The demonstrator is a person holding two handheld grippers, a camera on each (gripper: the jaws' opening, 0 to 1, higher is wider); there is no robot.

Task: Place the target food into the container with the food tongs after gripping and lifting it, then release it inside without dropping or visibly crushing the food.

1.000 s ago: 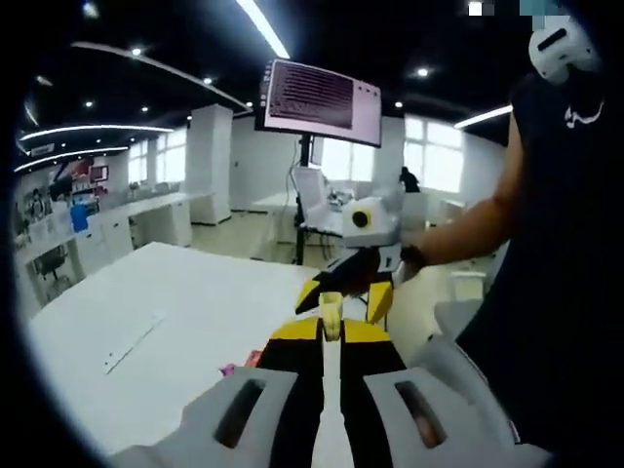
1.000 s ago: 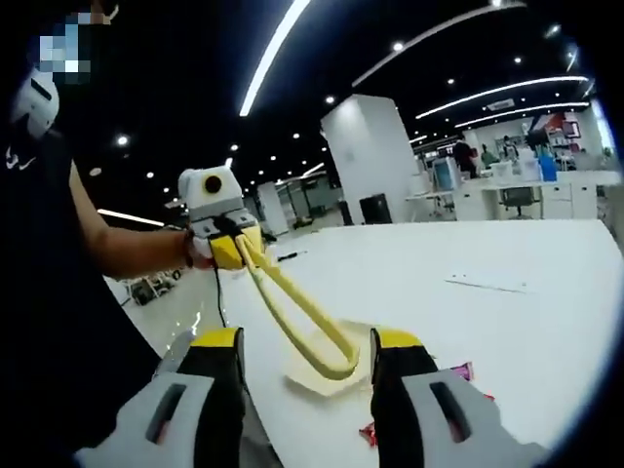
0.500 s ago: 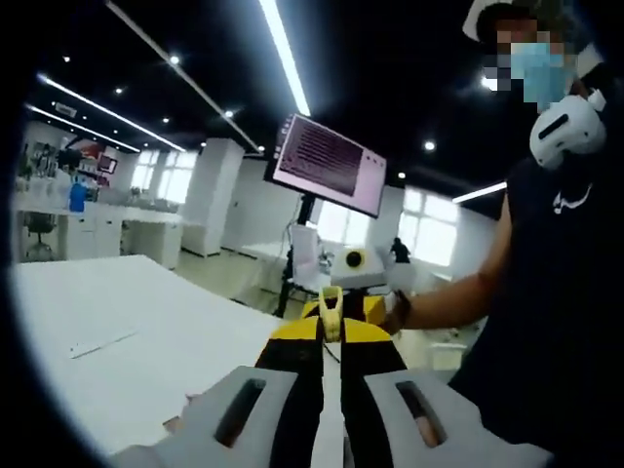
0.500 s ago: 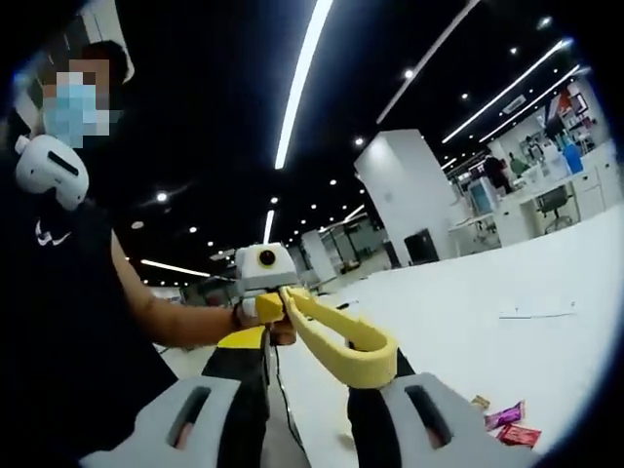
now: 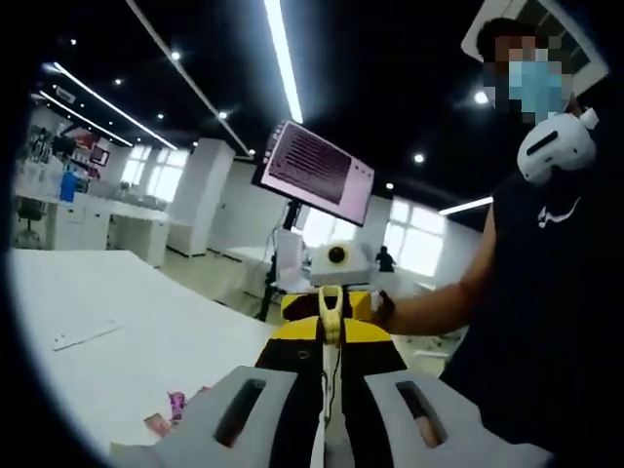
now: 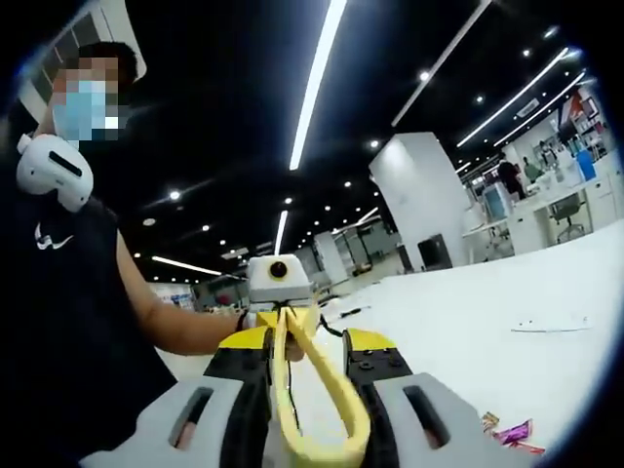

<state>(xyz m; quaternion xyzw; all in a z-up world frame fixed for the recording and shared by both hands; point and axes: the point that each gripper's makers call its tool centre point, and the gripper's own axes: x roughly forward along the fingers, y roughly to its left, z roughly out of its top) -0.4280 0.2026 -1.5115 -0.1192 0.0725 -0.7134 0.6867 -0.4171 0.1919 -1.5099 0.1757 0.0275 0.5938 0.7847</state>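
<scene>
Yellow food tongs [image 6: 330,395] stretch between my two grippers, which face each other in the air. In the right gripper view their looped end lies low between the jaws of my right gripper [image 6: 307,339], which have drawn in against them. The far tips sit in my left gripper [image 6: 281,314]. In the left gripper view my left gripper [image 5: 331,333] is shut on a pale yellow end of the tongs [image 5: 331,310], with my right gripper [image 5: 330,300] just beyond. Small wrapped sweets [image 5: 174,404] [image 6: 511,431] lie on the white table [image 5: 107,361].
The person holding both grippers stands close, a dark shirt [image 5: 546,322] and a bare forearm [image 6: 180,327] in view. A monitor on a stand [image 5: 312,166] rises behind the table. A thin white strip [image 6: 551,325] lies on the tabletop [image 6: 487,351]. Desks stand farther back.
Both views have tilted upward and the grippers have come closer together. The right gripper's jaws have narrowed around the tongs, whose loop has dropped lower between them. The left gripper keeps its hold.
</scene>
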